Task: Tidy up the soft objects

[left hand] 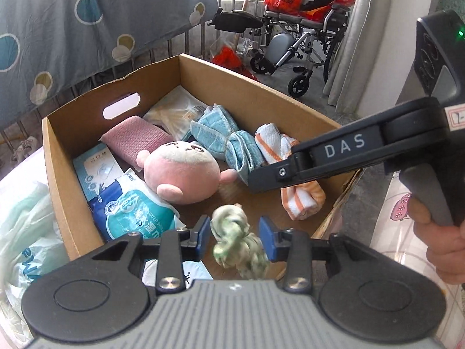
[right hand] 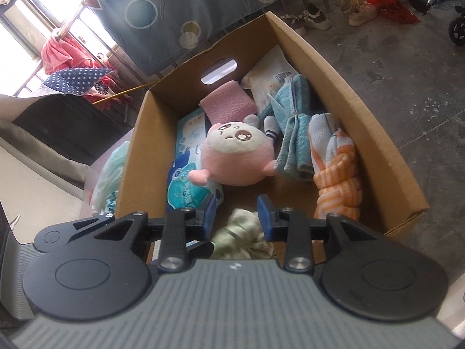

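Two black hand-held tools poised over an open brown cardboard box (left hand: 116, 93) with an oval handle cut-out, set on rough grey concrete floor (right hand: 392, 72). Behind it, a metal railing draped with a grey-blue sheet printed with circles (left hand: 87, 29); further off, a folded chrome wheelchair (left hand: 305, 43) beside pale curtains.

Inside the box: a round pink plush toy with a cream face (left hand: 181, 171), a knotted light-blue woven towel (left hand: 221, 136), a twisted orange-and-white striped towel (right hand: 337, 180), a folded pink ribbed cloth (left hand: 136, 139), and glossy blue-and-white wipes packs (left hand: 130, 203).

Left gripper (left hand: 234, 226) with blue pads spread, not pressing. Between them, blurred, a crumpled green-and-white cloth (left hand: 238, 238) above the bare near end of the box floor. Right gripper (right hand: 237, 206) likewise parted, with the same cloth low between its pads, unclamped.
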The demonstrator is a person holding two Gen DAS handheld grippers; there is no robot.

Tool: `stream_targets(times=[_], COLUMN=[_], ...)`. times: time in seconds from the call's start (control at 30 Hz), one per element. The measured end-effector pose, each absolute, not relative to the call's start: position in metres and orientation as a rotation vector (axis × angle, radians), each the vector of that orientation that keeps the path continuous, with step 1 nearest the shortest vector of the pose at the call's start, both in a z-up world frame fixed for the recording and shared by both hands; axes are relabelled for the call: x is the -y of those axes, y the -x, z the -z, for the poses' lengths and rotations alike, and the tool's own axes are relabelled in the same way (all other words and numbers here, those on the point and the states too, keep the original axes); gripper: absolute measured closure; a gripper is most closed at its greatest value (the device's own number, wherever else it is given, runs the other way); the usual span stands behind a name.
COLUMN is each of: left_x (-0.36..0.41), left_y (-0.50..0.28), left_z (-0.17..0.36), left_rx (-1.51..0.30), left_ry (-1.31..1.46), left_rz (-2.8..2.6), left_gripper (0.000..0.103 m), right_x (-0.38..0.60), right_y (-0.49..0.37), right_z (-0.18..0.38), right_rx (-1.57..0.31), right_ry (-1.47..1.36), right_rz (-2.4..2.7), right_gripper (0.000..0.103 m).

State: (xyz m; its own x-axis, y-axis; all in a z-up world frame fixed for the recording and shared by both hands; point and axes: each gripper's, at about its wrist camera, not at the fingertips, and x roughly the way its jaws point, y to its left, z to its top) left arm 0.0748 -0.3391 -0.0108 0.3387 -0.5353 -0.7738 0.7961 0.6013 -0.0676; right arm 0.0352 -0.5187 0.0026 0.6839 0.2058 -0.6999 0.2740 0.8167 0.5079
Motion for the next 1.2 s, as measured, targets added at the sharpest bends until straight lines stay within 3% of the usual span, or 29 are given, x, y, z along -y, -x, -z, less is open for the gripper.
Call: stream_targets(times=[0.37,0.67,0.9,1.2], left_x=[0.281,0.184,0.080,-0.042], left_y=[-0.076,-0.061,-0.058,-0.074], left_z=[-0.017,-0.047,-0.053,-0.010], left_rx=[-0.800,-0.707,-0.656,-0.735], left_ry=[-0.240,-0.180,-0.230,-0.250], left_rz=[0.829,0.669,0.350,0.022], left_gripper=[0.052,0.031,0.028,0.024], right_x=[0.513,0.456,0.350,0.187], right_y=[-0.026,-0.037,-0.099,-0.175], right_z=[-0.018,-0.065,-0.073,-0.048], right_rx=[-0.784,-0.706,-0.776,-0.958], right_ry=[-0.656,-0.647,-0.661,-0.647], right_rz=[0.022,-0.127,-0.398,-0.663], right_gripper=[0.062,0.054,0.053,0.053])
